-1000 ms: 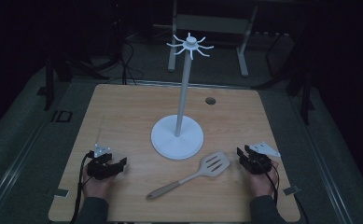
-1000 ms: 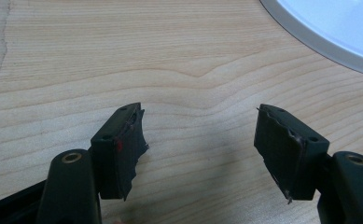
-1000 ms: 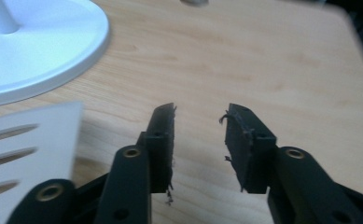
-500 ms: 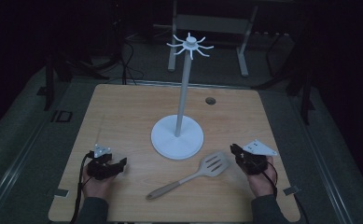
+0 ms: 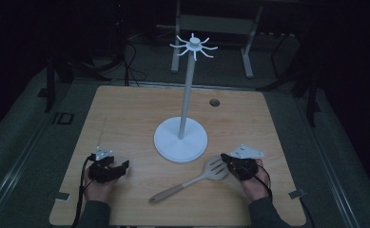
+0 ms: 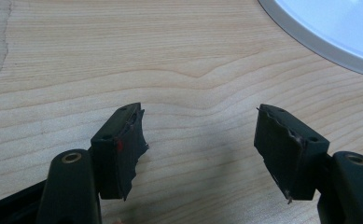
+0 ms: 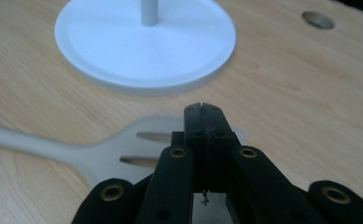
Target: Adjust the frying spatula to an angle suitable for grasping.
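Observation:
A light slotted spatula (image 5: pixel 192 181) lies flat on the wooden table (image 5: pixel 125 118), its head toward my right gripper (image 5: pixel 224 159). In the right gripper view that gripper (image 7: pixel 204 109) is shut, jaws pressed together with nothing between them, just over the spatula's head (image 7: pixel 100 154). Its jaws have just been closing. I cannot tell whether the tips touch the head. My left gripper (image 5: pixel 123 166) rests at the front left, and its view shows it (image 6: pixel 200 140) open over bare wood.
A white stand with a round base (image 5: pixel 180 140) and a tall pole topped by hooks (image 5: pixel 192 46) sits mid-table, just beyond the spatula. Its base edge (image 6: pixel 328 28) lies ahead of the left gripper. A small hole (image 5: pixel 214 102) marks the far tabletop.
My right gripper has moved left to the spatula's head, and its jaws have closed. The left gripper and the spatula have not moved.

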{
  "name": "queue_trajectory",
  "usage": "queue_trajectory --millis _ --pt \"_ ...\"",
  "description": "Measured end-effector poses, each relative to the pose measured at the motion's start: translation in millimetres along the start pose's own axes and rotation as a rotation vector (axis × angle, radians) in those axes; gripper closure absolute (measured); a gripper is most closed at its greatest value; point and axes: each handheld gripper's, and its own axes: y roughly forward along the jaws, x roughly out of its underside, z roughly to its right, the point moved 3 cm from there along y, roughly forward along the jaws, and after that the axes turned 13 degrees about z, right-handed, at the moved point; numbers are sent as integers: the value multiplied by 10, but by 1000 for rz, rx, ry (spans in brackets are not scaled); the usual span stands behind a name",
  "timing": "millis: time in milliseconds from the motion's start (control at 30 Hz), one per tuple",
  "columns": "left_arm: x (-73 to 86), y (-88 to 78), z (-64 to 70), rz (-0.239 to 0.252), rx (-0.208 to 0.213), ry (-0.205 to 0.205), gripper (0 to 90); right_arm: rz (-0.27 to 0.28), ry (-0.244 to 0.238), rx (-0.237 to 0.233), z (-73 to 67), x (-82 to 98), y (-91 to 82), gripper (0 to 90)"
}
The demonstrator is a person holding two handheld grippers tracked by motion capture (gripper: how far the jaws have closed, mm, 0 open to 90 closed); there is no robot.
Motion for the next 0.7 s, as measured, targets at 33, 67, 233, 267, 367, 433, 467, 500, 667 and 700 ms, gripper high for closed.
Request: queue_trajectory --millis 33,67,233,267,367,433,467,500,667,700 --pt "0 1 0 0 0 0 331 -14 5 -9 -12 35 17 900" --pt "1 1 -1 -2 1 1 331 -14 5 -9 -12 35 17 900" --pt "1 2 -2 -2 0 1 331 -41 -2 -8 -12 84 21 900" --pt "1 2 -1 -3 0 2 332 -43 1 -8 -11 92 19 900" --pt "2 2 -1 -4 0 3 331 -60 5 -14 5 136 13 900" --pt "1 1 -1 -2 -1 2 331 -62 9 -13 8 143 8 900" --pt "1 2 -1 -3 0 2 331 -62 9 -13 8 143 8 900" --pt "2 3 -1 -5 0 3 332 -61 10 -11 7 139 6 900" --pt "1 1 -2 -3 0 2 331 -60 1 -8 14 112 39 900" --pt "1 2 -3 -3 -1 1 331 -61 -2 -8 13 110 44 900"
